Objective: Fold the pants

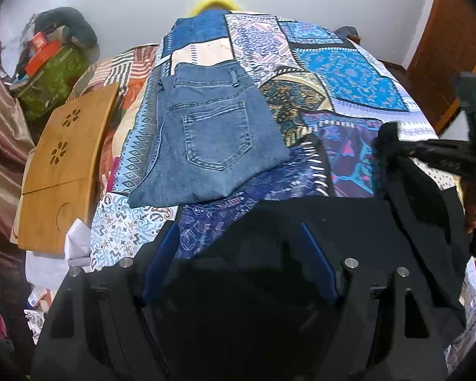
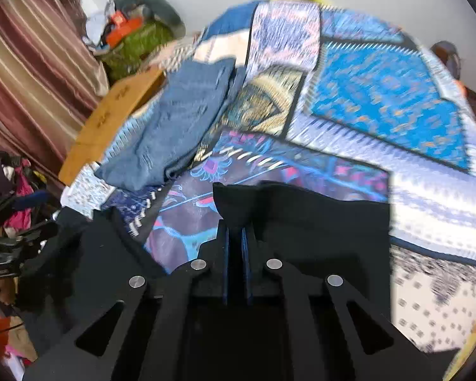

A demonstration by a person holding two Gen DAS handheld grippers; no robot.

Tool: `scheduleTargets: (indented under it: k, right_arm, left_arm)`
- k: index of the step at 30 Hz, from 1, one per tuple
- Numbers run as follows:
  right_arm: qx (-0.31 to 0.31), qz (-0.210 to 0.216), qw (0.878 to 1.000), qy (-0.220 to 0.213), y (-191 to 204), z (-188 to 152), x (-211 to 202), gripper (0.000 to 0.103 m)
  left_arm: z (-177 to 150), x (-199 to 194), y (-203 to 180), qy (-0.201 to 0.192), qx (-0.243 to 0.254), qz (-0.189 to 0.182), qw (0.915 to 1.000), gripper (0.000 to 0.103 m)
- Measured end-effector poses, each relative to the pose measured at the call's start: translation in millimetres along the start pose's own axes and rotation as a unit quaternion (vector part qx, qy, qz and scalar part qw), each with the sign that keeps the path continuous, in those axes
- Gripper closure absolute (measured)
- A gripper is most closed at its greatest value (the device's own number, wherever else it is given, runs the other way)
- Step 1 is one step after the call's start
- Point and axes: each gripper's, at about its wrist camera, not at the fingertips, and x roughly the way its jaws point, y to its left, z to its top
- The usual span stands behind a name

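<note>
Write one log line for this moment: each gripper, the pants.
left gripper: open | right gripper: shut on black pants | jeans: folded on bedspread

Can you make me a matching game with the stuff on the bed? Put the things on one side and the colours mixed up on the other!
Things:
1. folded jeans
2. pants pinched in the right gripper
3. wooden board
4. box in the far corner

Colours:
A. black
B. green
C. light brown
D. blue

Right pairs: 1-D, 2-A, 3-C, 4-B
</note>
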Motion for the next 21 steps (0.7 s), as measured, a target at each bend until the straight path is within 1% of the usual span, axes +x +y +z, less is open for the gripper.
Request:
scheduleTargets:
  k: [3,6,8,10,11,13,15,17,21]
  right_arm:
    - [-0.002,-0.016,0.999,-0.038,-8,-10,-45,0.098]
    - [0.001,-0.033,0.997,-0.065,-16,-24,-82,0.098]
    - [0.005,-0.045,0.996,-0.081,-23,-37,-106,0.098]
    - [0.010,-0.058,0.994,-0.095,-31,-58,-133,0.098]
    - [0.013,-0.065,0.993,-0.099,-33,-64,-140,0.098]
    - [0.024,-0.077,0.991,-0.108,-42,-87,-159,0.098]
    - [0.045,-0.085,0.989,-0.109,-50,-109,-172,0.098]
    - [0.063,-0.094,0.988,-0.107,-59,-135,-180,0.098]
    - [0.109,-0.105,0.985,-0.086,-79,-192,-180,0.098]
  left_arm:
    - [-3,-9,-13,-0.002,0.004,-0.006,1.0000,0.026]
    - [-7,-16,-30,0.000,0.011,-0.017,0.9998,0.024]
    - [-11,-19,-43,0.002,0.019,-0.024,0.9995,0.020]
    - [-19,-22,-59,0.004,0.033,-0.030,0.9990,0.020]
    - [-23,-23,-66,0.006,0.039,-0.032,0.9987,0.020]
    - [-31,-24,-81,0.011,0.053,-0.039,0.9977,0.020]
    - [-41,-24,-98,0.021,0.073,-0.047,0.9960,0.019]
    - [-50,-23,-110,0.026,0.091,-0.047,0.9944,0.019]
    - [-69,-19,-127,0.036,0.120,-0.038,0.9913,0.019]
